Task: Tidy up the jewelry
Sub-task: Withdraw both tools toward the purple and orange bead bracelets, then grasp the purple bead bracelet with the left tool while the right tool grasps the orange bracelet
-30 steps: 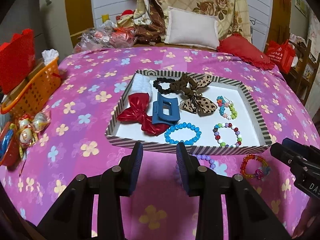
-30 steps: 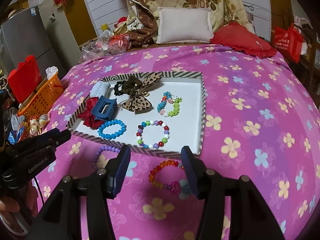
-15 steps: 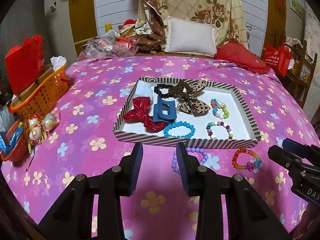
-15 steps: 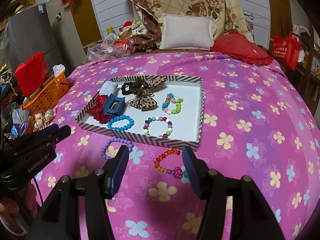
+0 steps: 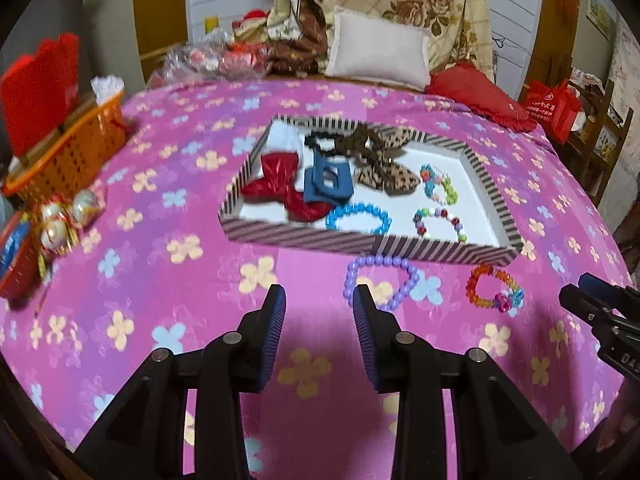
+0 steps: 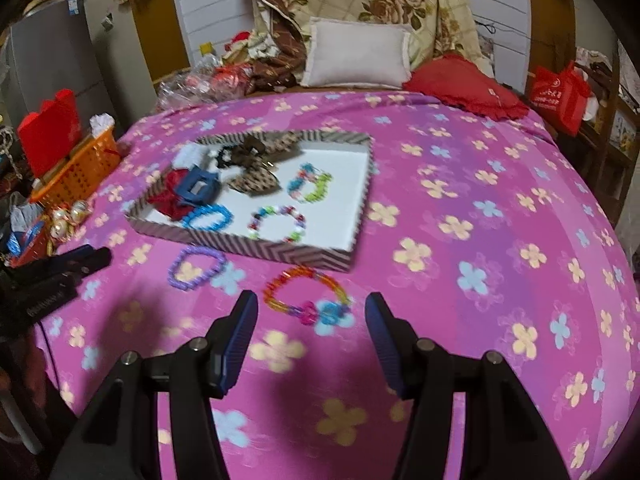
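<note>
Tray [image 5: 304, 236]: 3 bracelets, 4 hair pieces. Outside: purple bracelet [image 5: 380, 280], orange bracelet [image 6: 306, 292]. Left gripper [image 5: 318, 304], right gripper [image 6: 312, 316] both apart, empty.

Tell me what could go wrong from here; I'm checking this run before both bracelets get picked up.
1. The purple bracelet lies flat on soft cloth; the open left gripper may pinch fabric rather than beads.
2. The orange bracelet lies close to the tray wall; the open right gripper could nudge the tray.
3. Both bracelets lie near each other, so the grippers might collide.
</note>
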The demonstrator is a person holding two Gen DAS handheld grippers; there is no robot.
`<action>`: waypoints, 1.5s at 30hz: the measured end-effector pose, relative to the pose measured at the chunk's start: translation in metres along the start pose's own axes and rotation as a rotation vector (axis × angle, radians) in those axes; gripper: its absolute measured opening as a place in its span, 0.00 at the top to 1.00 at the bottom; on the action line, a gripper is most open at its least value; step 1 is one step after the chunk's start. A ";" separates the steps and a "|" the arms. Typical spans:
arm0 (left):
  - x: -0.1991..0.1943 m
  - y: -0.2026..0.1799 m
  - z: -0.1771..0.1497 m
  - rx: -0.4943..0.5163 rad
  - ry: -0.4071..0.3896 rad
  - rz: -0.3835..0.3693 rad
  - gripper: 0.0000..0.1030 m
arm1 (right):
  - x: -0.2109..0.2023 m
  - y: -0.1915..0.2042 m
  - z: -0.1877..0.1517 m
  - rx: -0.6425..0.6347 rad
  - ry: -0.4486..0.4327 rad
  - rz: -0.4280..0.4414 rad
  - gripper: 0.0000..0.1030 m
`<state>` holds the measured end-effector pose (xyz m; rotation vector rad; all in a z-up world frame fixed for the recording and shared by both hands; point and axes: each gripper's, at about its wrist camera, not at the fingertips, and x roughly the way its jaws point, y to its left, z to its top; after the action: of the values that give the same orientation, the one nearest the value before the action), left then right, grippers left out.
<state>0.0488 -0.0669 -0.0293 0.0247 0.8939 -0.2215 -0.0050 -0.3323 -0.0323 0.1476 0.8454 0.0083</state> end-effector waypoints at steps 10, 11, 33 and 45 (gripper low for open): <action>0.052 0.014 -0.008 -0.111 0.154 -0.097 0.67 | 0.048 -0.018 -0.012 -0.002 0.089 -0.014 0.44; 0.055 0.015 -0.007 -0.120 0.159 -0.102 0.67 | 0.055 -0.019 -0.011 -0.002 0.093 -0.015 0.44; 0.099 -0.022 0.018 0.017 0.141 -0.041 0.68 | 0.101 -0.003 0.009 -0.183 0.101 -0.024 0.90; 0.082 -0.009 0.017 -0.004 0.129 -0.167 0.98 | 0.068 -0.014 0.010 -0.094 0.066 0.076 0.91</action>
<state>0.1093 -0.0926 -0.0815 -0.0402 1.0263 -0.3776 0.0466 -0.3428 -0.0784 0.0909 0.9032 0.1243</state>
